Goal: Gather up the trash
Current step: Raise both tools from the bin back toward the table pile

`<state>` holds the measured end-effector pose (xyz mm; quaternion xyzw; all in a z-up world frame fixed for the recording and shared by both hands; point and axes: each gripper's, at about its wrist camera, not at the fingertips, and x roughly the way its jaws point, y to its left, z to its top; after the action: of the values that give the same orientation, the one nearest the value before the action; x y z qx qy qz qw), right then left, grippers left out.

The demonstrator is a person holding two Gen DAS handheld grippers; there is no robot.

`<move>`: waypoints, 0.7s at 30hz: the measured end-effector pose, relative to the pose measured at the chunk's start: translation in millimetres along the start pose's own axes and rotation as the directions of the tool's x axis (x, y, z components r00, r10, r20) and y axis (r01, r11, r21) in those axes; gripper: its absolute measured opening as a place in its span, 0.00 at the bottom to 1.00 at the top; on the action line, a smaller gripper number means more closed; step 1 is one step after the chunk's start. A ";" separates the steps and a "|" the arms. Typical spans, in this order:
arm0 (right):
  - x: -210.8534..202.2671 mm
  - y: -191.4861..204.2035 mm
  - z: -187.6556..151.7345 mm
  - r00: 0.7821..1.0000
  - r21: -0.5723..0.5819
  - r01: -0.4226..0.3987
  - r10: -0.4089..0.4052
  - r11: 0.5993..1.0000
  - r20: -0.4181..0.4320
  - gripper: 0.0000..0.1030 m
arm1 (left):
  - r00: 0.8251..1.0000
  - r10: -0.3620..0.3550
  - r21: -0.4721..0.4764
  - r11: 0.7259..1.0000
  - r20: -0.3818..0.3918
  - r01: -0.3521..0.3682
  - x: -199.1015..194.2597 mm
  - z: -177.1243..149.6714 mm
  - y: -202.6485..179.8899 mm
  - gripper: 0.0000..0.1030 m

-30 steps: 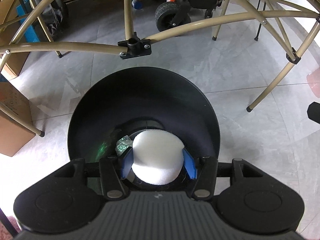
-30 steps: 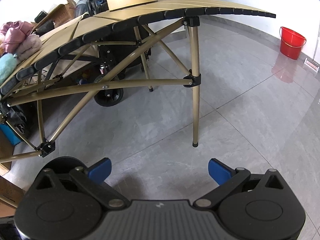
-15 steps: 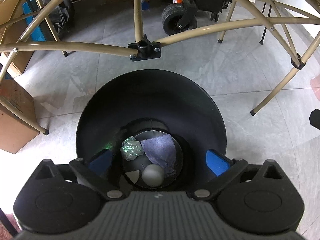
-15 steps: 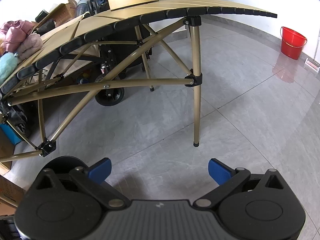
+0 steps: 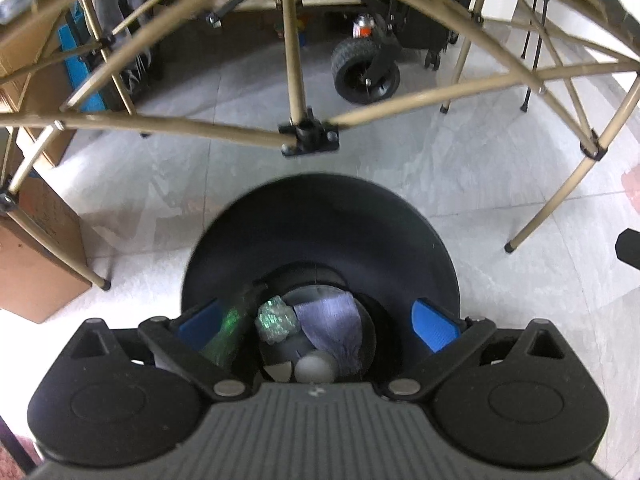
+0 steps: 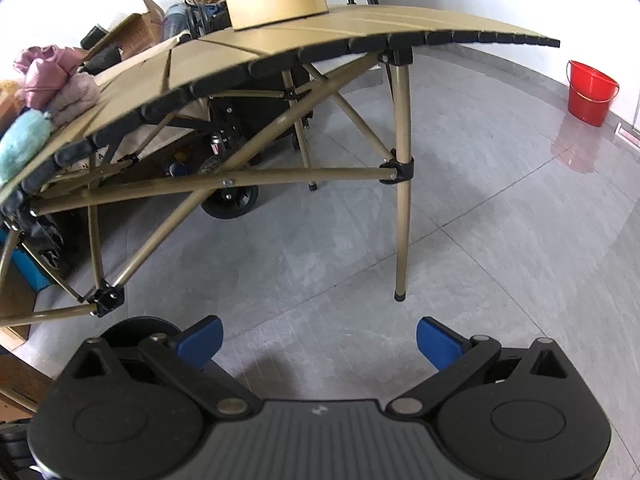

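left gripper (image 5: 318, 322) fingers spread, empty, over bin (image 5: 320, 240) | ball (image 5: 314, 368) inside | right gripper (image 6: 318, 340) spread, empty | lift straight out, clear rim

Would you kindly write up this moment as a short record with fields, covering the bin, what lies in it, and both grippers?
bin: black round bin on the grey tiled floor, beside the folding table's legs
contents: white ball, lilac cloth, crumpled shiny wrapper
left gripper: over the bin mouth, jaws wide apart after just opening, nothing between them
right gripper: open, empty, over bare floor
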<state>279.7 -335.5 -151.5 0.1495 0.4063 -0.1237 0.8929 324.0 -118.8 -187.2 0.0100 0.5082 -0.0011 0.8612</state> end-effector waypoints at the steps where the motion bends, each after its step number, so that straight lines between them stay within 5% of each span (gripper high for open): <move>1: -1.6 1.0 0.9 1.000 -0.002 -0.005 0.005 1.000 0.005 1.00 | 1.000 -0.001 0.002 1.000 0.016 0.001 -4.3 0.4 1.2 1.00; 11: -28.7 15.8 7.7 0.996 -0.037 -0.052 0.055 0.998 0.074 1.00 | 0.973 -0.017 -0.012 1.000 0.230 0.020 -58.0 -1.5 22.3 1.00; 16: -46.8 25.3 12.8 0.989 -0.057 -0.073 0.080 0.996 0.122 1.00 | 0.940 -0.050 -0.013 0.998 0.339 0.058 -87.6 -1.9 30.9 1.00; 21: -73.2 34.5 19.2 0.969 -0.092 -0.120 0.137 0.988 0.206 1.00 | 0.884 -0.063 0.016 0.998 0.463 0.062 -116.7 -4.3 37.5 1.00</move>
<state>257.9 -303.3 -77.8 0.1264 0.3031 -0.0646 0.9423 264.3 -82.2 -86.5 -0.0066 0.2883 -0.0313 0.9570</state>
